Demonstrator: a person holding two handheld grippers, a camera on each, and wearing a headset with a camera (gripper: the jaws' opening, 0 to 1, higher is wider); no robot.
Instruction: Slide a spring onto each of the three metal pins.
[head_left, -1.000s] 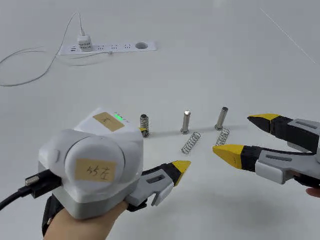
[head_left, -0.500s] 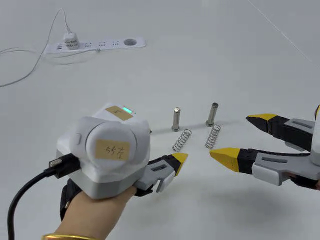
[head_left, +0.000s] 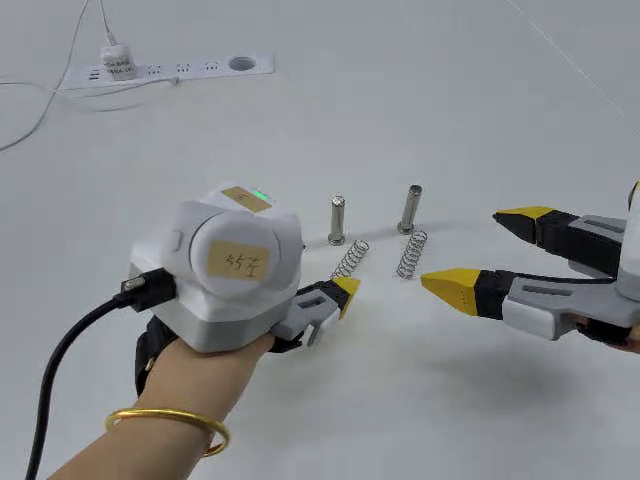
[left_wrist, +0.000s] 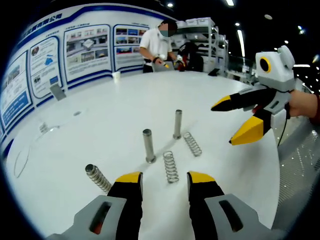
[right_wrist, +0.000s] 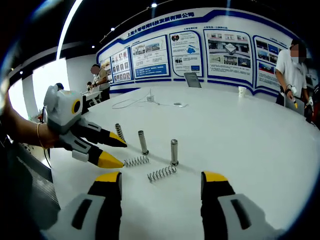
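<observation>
On the white surface two bare pins stand upright, the left pin and the right pin. The left spring and the right spring lie loose just before them. My left gripper is partly open and empty, pointing at the left spring. My right gripper gapes wide, holding nothing. The third pin carries a spring.

Tan sticker on the left claw's casing: handwritten scrawl, maybe two digits and a character, not legible. Wall posters: print too small to read.
</observation>
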